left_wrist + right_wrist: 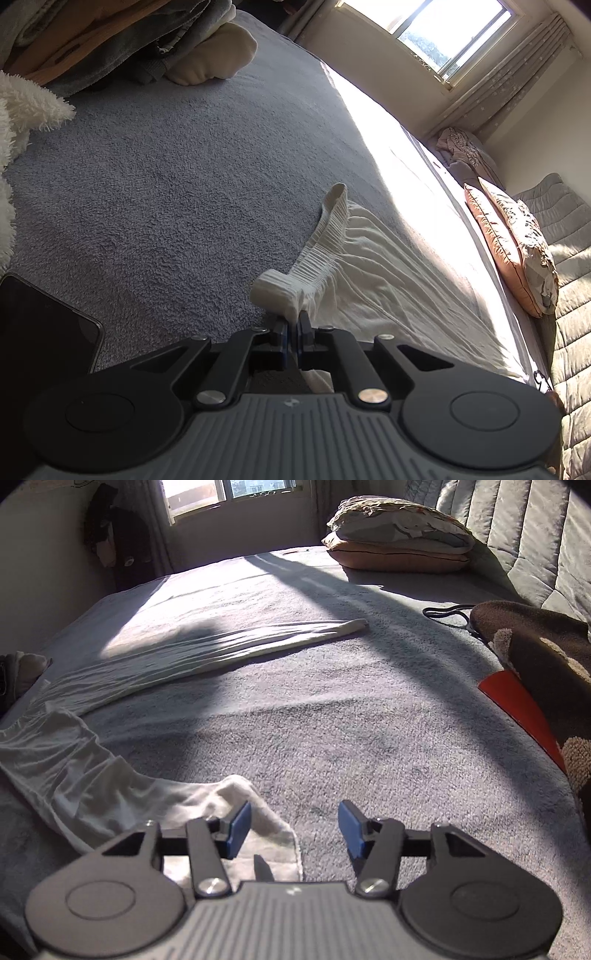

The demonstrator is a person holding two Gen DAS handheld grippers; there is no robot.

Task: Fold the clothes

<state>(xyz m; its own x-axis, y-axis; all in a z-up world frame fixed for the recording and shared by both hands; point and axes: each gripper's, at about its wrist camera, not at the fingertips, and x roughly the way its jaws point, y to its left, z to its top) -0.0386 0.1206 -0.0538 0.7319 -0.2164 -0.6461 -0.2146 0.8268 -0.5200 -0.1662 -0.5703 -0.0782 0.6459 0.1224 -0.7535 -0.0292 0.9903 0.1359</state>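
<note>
White trousers (pixel 373 273) lie spread on a grey bedspread (pixel 177 192). My left gripper (pixel 294 325) is shut on their gathered elastic waistband (pixel 317 254), which stands up a little from the bed. In the right wrist view one trouser leg (pixel 229 646) stretches away across the bed toward its cuff. The other leg (pixel 92 775) lies crumpled at the left, its cuff (pixel 266 834) under and beside my left fingertip. My right gripper (pixel 294 829) is open, with only the grey bedspread (pixel 332 738) between its blue pads.
A heap of clothes (pixel 110 37) and a white fluffy item (pixel 22 110) lie at the far left. A dark phone (pixel 40 325) rests near the left gripper. Pillows (pixel 399 542) and a quilted headboard (pixel 517 528) stand at the far right. A brown fleece item (pixel 546 664) over something red lies to the right.
</note>
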